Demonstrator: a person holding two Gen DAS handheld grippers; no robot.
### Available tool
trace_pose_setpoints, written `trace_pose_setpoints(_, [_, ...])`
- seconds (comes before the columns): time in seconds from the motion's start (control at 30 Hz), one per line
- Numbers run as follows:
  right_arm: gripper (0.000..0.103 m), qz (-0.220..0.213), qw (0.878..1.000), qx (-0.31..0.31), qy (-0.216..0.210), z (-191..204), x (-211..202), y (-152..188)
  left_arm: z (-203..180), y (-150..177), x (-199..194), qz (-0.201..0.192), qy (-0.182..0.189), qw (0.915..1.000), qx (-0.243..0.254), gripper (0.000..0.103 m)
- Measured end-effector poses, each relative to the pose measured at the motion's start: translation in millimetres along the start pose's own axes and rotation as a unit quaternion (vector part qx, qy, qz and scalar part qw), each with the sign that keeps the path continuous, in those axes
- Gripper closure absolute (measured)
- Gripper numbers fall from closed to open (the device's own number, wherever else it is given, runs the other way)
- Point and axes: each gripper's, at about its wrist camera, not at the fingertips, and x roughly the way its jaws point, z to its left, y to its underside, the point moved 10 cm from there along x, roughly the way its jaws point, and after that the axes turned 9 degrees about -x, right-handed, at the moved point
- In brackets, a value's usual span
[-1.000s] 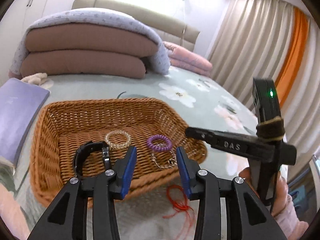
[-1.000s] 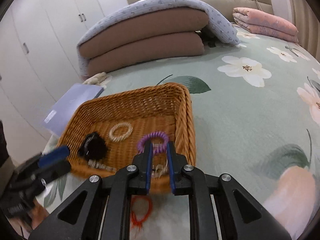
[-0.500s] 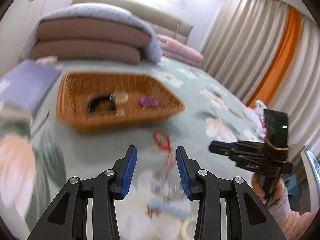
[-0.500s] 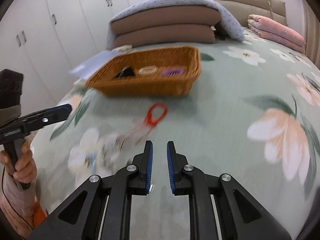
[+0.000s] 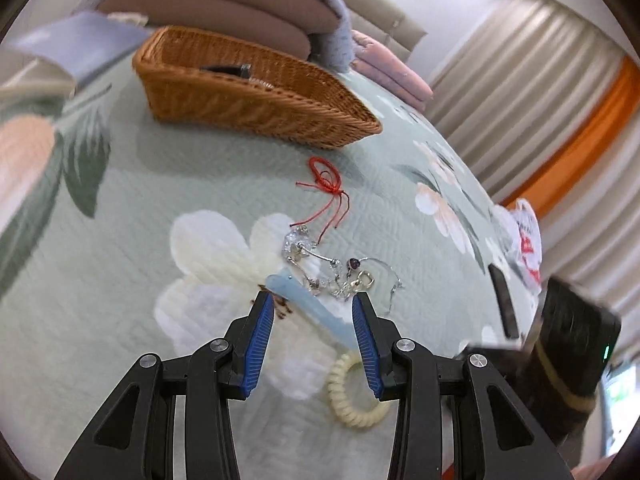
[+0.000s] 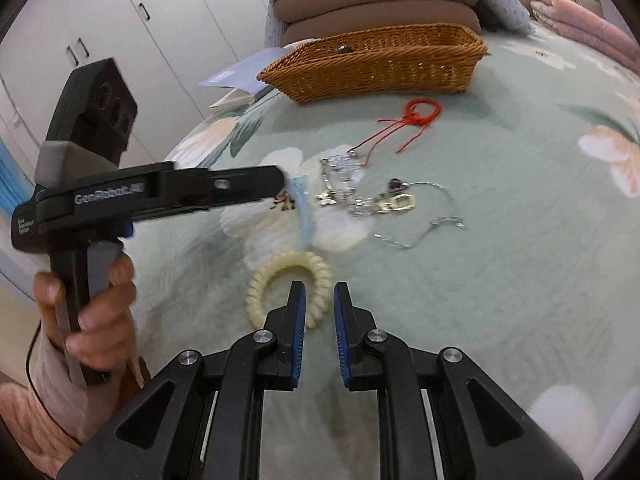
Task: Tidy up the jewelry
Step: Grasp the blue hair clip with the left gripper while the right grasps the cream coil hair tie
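Now, between picks: the wicker basket [image 6: 384, 64] sits far back on the bed [image 6: 520, 280], the loose jewelry well short of it. Your right gripper [image 6: 319, 312] hangs over the cream coil bracelet [image 6: 290, 280], fingers narrowly apart and just opening, holding nothing; lower and close next. Your left gripper [image 5: 314, 320] is wider apart and empty, straddling the pale blue clip [image 5: 304, 300] beside the silver chains [image 5: 320, 268].

Flowered green bedspread [image 6: 500, 280] strewn with jewelry

A wicker basket [image 6: 384, 68] sits at its far end; nearer lie a red cord [image 6: 416, 114], a tangle of silver chains [image 6: 360, 196], a pale blue bar [image 5: 316, 308] and a cream coil hair tie [image 6: 280, 284].
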Motion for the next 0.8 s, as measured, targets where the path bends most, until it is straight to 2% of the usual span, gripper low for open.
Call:
trace_pose_setpoints(0.13, [0.079, 0.002, 0.999, -0.026, 0.041, 6, 4, 0, -3, 5, 17, 0.007, -0.03, 0.9995, -0.006, 0.061])
trace_pose_setpoints(0.3, [0.082, 0.0, 0.997, -0.044, 0.066, 5, 2, 4, -10, 6, 32, -0.004, -0.07, 0.9972, 0.027, 0.061])
trace_pose_setpoints(0.47, [0.09, 0.007, 0.991, -0.075, 0.111, 1, -7, 10, -10, 6, 32, -0.006, -0.071, 0.997, 0.033, 0.061])
trace_pose_setpoints(0.6, [0.091, 0.013, 0.983, -0.083, 0.161, -16, -18, 15, -10, 8, 29, -0.003, -0.08, 0.9956, 0.048, 0.061])
trace_pose_setpoints(0.7, [0.09, 0.016, 0.984, -0.062, 0.169, -34, -26, 21, -12, 11, 29, 0.002, -0.095, 0.9929, 0.072, 0.061])
trace_pose_setpoints(0.8, [0.09, 0.016, 0.986, -0.04, 0.16, -45, -30, 23, -13, 16, 27, 0.009, -0.119, 0.9871, 0.106, 0.061])
